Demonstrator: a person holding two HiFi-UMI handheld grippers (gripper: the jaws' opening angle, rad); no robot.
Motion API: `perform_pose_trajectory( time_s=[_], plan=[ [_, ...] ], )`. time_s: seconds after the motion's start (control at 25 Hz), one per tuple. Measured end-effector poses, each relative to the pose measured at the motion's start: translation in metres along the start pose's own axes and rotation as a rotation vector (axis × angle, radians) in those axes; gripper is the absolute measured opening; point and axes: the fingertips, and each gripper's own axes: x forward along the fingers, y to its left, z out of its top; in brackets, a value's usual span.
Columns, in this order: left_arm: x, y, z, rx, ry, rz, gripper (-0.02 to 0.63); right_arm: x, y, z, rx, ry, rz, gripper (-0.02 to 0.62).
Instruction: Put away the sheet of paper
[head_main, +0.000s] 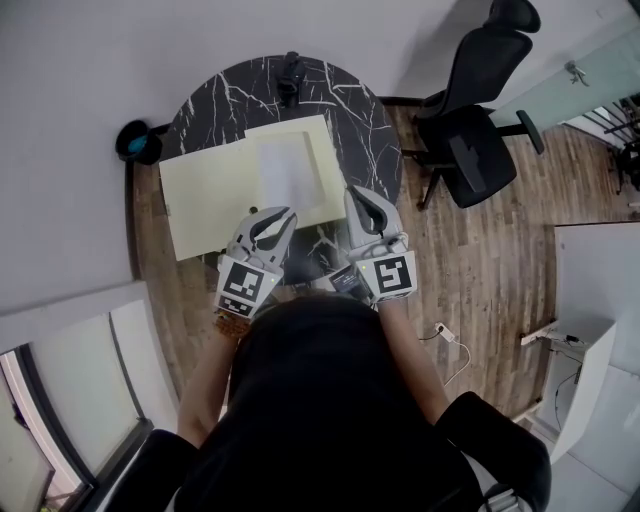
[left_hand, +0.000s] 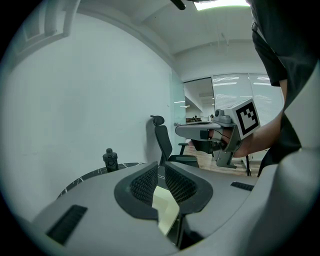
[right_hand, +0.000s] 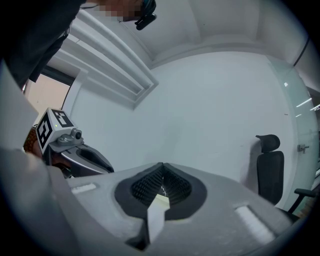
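Left tool (head_main: 287, 214) (left_hand: 161, 168): jaws nearly together, clamped on the near edge of a pale yellow folder (head_main: 205, 190) (left_hand: 166, 210). Right tool (head_main: 352, 197) (right_hand: 162, 178), just beside it: jaws closed on a thin pale edge, apparently the same folder's raised flap. Just beyond both tips, the white sheet of paper (head_main: 287, 170) lies flat on the open folder, apart from either tool. Folder rests on a round black marbled worktop (head_main: 215, 100). A small black object (head_main: 291, 72) stands at its far rim. An office chair (head_main: 475, 140) stands well off to the right tool's side.
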Motion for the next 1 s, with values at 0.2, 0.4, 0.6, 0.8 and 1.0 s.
perform_pose_trajectory(
  time_s=[0.2,0.4,0.6,0.8,1.0],
  plan=[
    [-0.001,0.002,0.004,0.001,-0.01,0.004,0.054,0.0,0.0,0.003,-0.008,-0.002,0.001,-0.002],
    [-0.002,0.005,0.009,0.008,-0.028,0.018,0.054,0.002,0.005,0.003,-0.012,-0.003,0.019,-0.002],
    [-0.003,0.001,0.011,0.019,-0.035,0.021,0.054,0.001,0.008,0.005,-0.038,-0.005,0.029,-0.002],
    [-0.006,-0.004,0.013,0.033,-0.043,0.019,0.054,-0.003,0.013,0.007,-0.029,-0.008,0.036,-0.002],
    [-0.008,-0.001,0.022,0.035,-0.067,0.038,0.054,-0.006,0.007,0.008,-0.024,-0.004,0.016,-0.002]
  ],
)
